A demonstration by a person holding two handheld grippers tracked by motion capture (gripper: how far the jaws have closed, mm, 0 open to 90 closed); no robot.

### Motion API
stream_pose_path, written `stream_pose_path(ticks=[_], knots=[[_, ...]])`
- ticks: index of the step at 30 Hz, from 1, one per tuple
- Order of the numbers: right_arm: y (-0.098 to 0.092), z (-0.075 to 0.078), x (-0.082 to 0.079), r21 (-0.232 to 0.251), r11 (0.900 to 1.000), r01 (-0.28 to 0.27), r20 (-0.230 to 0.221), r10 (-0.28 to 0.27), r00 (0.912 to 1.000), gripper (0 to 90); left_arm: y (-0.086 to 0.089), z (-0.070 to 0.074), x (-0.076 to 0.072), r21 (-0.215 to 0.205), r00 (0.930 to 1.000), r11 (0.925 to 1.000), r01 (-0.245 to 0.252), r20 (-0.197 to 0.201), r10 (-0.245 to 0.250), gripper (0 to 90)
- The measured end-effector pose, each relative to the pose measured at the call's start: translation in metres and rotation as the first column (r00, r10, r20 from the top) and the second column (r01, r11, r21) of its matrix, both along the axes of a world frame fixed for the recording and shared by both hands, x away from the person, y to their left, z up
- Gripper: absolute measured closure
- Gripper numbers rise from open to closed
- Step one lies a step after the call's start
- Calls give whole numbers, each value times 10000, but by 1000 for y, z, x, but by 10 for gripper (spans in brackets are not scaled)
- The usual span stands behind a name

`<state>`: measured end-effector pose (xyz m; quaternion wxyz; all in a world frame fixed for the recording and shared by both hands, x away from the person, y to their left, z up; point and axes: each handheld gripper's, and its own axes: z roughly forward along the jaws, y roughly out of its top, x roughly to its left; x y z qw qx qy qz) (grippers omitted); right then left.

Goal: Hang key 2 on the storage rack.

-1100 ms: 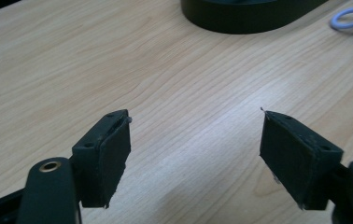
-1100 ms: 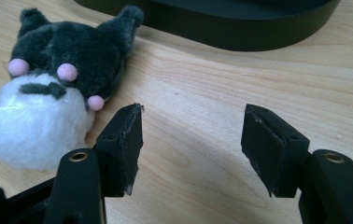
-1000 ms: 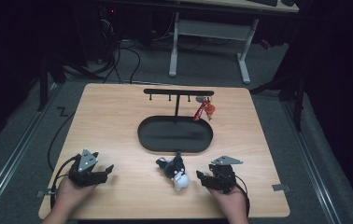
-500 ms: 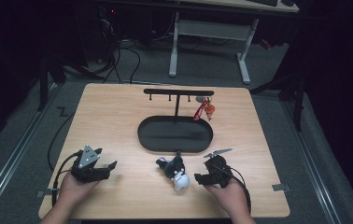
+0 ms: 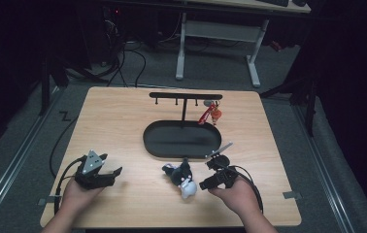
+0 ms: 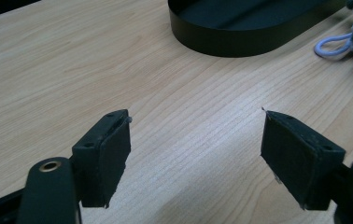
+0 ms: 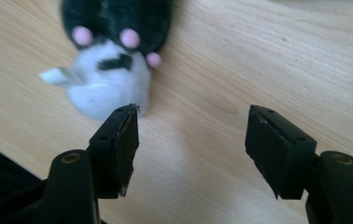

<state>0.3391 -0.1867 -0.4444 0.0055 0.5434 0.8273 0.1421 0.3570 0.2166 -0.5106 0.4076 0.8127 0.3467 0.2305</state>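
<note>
A small black-and-white plush toy (image 5: 181,177) lies on the wooden table just in front of the black oval tray (image 5: 158,141). In the right gripper view the plush toy (image 7: 111,60) shows pink dots and a white body, just beyond the left jaw. My right gripper (image 5: 205,184) points left at it, open, with nothing between its jaws. The right gripper (image 7: 191,140) hovers over bare wood. My left gripper (image 5: 116,173) rests at the front left, open and empty. In its own view the left gripper (image 6: 195,149) faces the tray (image 6: 240,37) and a pale loop (image 6: 333,46) of the toy.
A black T-shaped hook stand (image 5: 185,97) rises from the tray's far side, with a red keychain charm (image 5: 211,115) hanging at its right end. The table's front edge is close under both hands. A white desk frame (image 5: 215,34) stands on the floor beyond.
My right gripper has tilted and swung left toward the plush toy, ending close beside it. The left gripper has shifted slightly right. The toy has not moved.
</note>
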Motion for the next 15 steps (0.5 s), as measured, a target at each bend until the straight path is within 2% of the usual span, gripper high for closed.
stream_pose_path(ticks=[6, 12, 14, 15], knots=[[12, 10, 1, -21, 9996, -274, -174, 273, 9995, 309, 0, -1, -2, 127, 10000, 9999, -3, 1, 3, 247], [30, 13, 4, -112, 9964, -840, -319, 836, 9960, 269, 0, -1, -2, 173, 10000, 9998, 43, -42, -42, 247], [33, 12, 5, -99, 9961, -874, -399, 870, 9954, 258, 0, -2, -2, 161, 10000, 9999, 59, -15, -58, 247], [40, 10, 7, 15, 9957, -926, -646, 925, 9936, 242, -1, -2, -2, 177, 10000, 9998, 93, -15, -93, 247]])
